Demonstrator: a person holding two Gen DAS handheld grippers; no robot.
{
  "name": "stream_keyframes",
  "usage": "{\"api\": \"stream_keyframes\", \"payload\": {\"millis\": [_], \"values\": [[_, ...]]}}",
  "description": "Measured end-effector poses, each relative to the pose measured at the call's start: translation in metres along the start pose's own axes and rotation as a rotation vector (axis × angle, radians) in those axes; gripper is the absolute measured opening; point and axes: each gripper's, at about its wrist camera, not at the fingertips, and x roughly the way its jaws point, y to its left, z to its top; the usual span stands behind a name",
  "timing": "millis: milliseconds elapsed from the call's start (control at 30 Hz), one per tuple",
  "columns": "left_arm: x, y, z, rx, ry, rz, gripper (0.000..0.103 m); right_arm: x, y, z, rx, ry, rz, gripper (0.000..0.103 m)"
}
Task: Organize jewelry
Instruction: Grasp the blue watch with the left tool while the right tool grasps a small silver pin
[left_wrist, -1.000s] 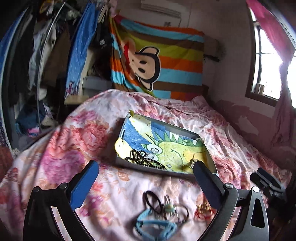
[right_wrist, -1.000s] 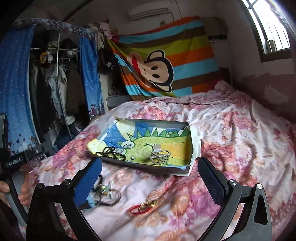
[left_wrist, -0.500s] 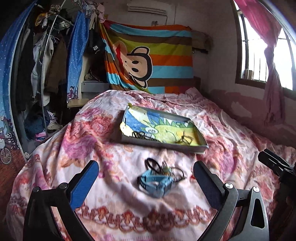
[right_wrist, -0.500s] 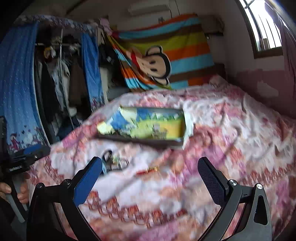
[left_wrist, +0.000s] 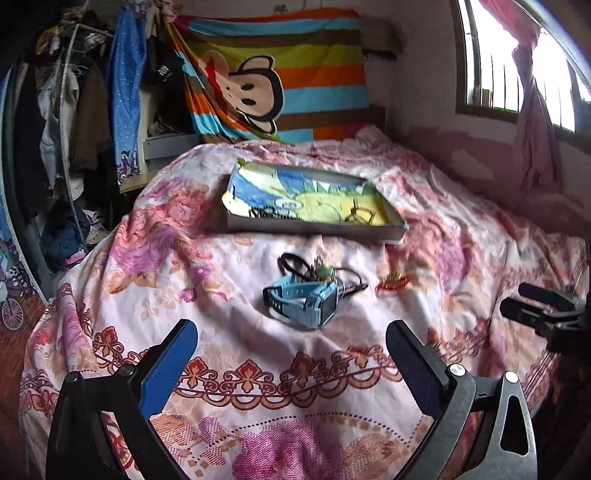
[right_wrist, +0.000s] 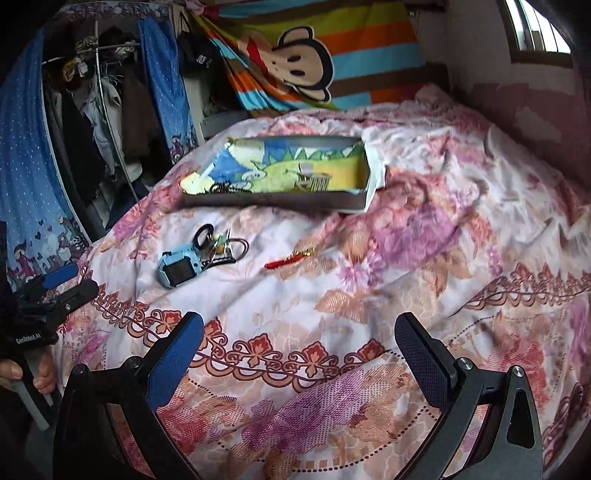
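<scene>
Left tongs (left_wrist: 291, 345): jaws wide apart, nothing between them, hovering low over the floral bedspread (left_wrist: 229, 373) near its foot.
Right tongs (right_wrist: 299, 334): jaws likewise spread and empty, level with the left pair and to its right.
Loose jewelry: a light-blue watch (left_wrist: 303, 304) lies straight ahead of the left tongs, touching a small heap of black hair ties and rings (left_wrist: 314, 269) just beyond it. A red-and-gold trinket (right_wrist: 290, 259) lies ahead of the right tongs, apart from the heap.
Tray: the picture-lined tray (right_wrist: 275, 199) sits beyond all loose pieces, well ahead of both tongs. It holds a dark beaded chain (right_wrist: 218, 189) at its left end and a pale hair claw (right_wrist: 314, 181) toward its right.
Recent change: both tongs have drawn back from the tray; one second ago the left pair hung directly over the heap with the tray close ahead, and now heap and tray lie well forward.
Other differences: tray contents and loose pieces have not shifted. The right view was smeared by motion half a second ago and is now mostly sharp.
Bearing on task: judged a retreat between placements; two pieces are stowed, the watch, heap and trinket remain. Either pair must advance again to collect one.
</scene>
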Motion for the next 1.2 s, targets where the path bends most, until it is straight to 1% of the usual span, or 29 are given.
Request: {"api": "stream_keyframes", "payload": {"millis": [167,267,367,533,600,633,733,800,833,900,933,967,1000,1033,1100,1167,1200], "values": [[0.018,-0.002,0.003,0.055,0.049,-0.016,0.103,0.022,-0.01,0.005,0.032,0.086,0.024,0.102],[0.032,-0.006,0.008,0.105,0.07,-0.023,0.103,0.032,-0.011,0.009,0.009,0.11,0.03,0.102],[0.045,-0.007,0.013,0.125,0.09,-0.034,0.103,0.041,-0.01,0.016,-0.037,0.108,0.037,0.102],[0.061,-0.003,0.02,0.109,0.113,-0.07,0.102,0.06,-0.004,0.032,-0.097,0.102,0.111,0.101],[0.066,-0.002,0.022,0.104,0.117,-0.089,0.1,0.069,0.003,0.036,-0.134,0.102,0.138,0.101],[0.067,-0.001,0.023,0.104,0.121,-0.097,0.097,0.075,0.009,0.038,-0.162,0.102,0.153,0.1],[0.075,-0.001,0.025,0.114,0.136,-0.115,0.09,0.087,0.021,0.042,-0.225,0.102,0.185,0.093],[0.081,-0.003,0.026,0.129,0.151,-0.124,0.085,0.096,0.029,0.045,-0.26,0.108,0.208,0.081],[0.084,-0.003,0.026,0.134,0.157,-0.128,0.081,0.099,0.03,0.046,-0.27,0.112,0.215,0.078],[0.09,-0.004,0.027,0.141,0.176,-0.142,0.075,0.105,0.035,0.047,-0.292,0.117,0.241,0.066],[0.093,-0.004,0.027,0.144,0.186,-0.149,0.071,0.108,0.038,0.048,-0.302,0.119,0.252,0.063],[0.096,-0.004,0.027,0.145,0.193,-0.154,0.068,0.111,0.04,0.049,-0.313,0.122,0.263,0.059],[0.097,-0.004,0.027,0.145,0.198,-0.159,0.066,0.113,0.042,0.049,-0.323,0.125,0.269,0.054],[0.099,-0.004,0.028,0.145,0.204,-0.165,0.063,0.116,0.046,0.05,-0.339,0.131,0.277,0.052],[0.103,-0.004,0.028,0.147,0.214,-0.179,0.059,0.123,0.054,0.05,-0.375,0.145,0.287,0.044],[0.107,-0.005,0.028,0.152,0.226,-0.193,0.053,0.128,0.059,0.05,-0.398,0.158,0.295,0.04],[0.108,-0.005,0.028,0.155,0.231,-0.199,0.051,0.131,0.061,0.05,-0.406,0.164,0.301,0.038]]}}
